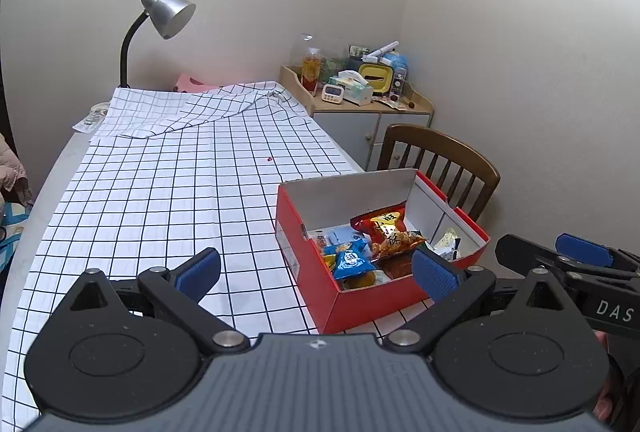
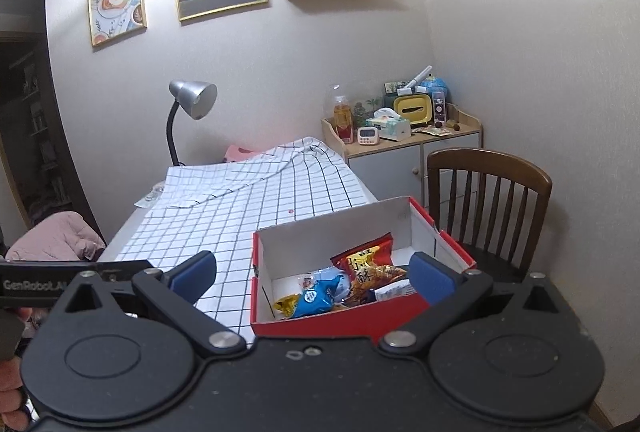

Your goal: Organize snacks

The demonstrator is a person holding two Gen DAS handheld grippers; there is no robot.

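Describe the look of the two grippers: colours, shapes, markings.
Both are matte black plastic. The left gripper has two angled black fingers with ribbed blue pads, silver pivot screws, round disc housings and a grey ribbed body. The right gripper has the same build with a black body; from the left wrist view its side reads "DAS". The left's side reads "GenRobot.AI". No cables or sleeves show.

Desk lamp [image 2: 192,100], wooden chair [image 2: 490,184], perhaps a timer [image 2: 367,136].

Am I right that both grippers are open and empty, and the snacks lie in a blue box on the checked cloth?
Not quite: the box is red, not blue, as the right wrist view shows. The rest holds: the left gripper and right gripper are open and empty, and the snacks lie in the box on the checked cloth.
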